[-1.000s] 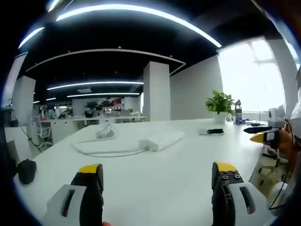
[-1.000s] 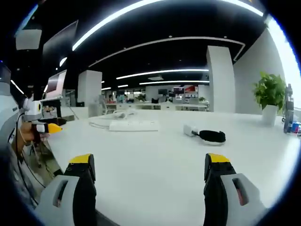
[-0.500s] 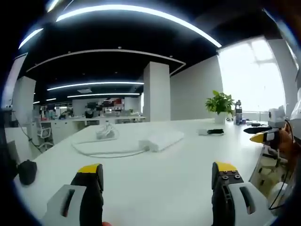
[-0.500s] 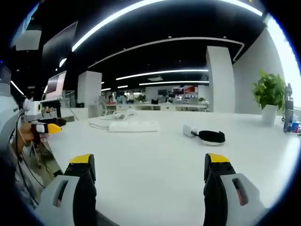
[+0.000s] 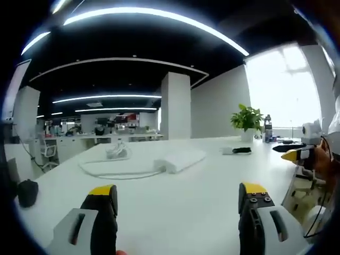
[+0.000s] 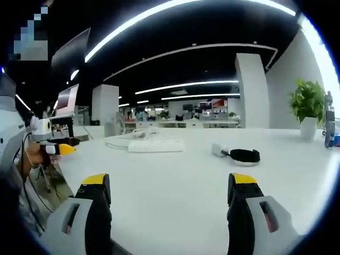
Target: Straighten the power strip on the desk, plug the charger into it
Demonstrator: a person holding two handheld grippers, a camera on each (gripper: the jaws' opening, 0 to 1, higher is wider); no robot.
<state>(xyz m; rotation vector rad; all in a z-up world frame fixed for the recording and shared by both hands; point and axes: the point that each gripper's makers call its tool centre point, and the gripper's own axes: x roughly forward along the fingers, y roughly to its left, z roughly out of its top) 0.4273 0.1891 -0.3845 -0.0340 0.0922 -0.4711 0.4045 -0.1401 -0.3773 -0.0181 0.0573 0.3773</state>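
A white power strip (image 5: 180, 159) lies askew on the white desk (image 5: 175, 207), its white cord (image 5: 114, 171) looping off to the left. In the right gripper view the same power strip (image 6: 156, 145) sits far ahead to the left, and the charger (image 6: 219, 150) with its bundled black cable (image 6: 244, 155) rests ahead to the right. The charger (image 5: 235, 151) is small and distant in the left gripper view. My left gripper (image 5: 178, 199) is open above the near desk edge, holding nothing. My right gripper (image 6: 169, 191) is open too, with nothing in it. The right gripper's yellow tip (image 5: 293, 155) enters the left view from the right.
A potted plant (image 5: 246, 120) and bottles (image 5: 268, 131) stand at the desk's far end. A black object (image 5: 26, 192) lies at the desk's left edge. A monitor on a stand (image 6: 65, 106) rises beyond the left side. Office desks and pillars fill the background.
Both views have shifted slightly with the hands; the right one has drifted a little to the left. Nothing on the desk has moved and both grippers stay open.
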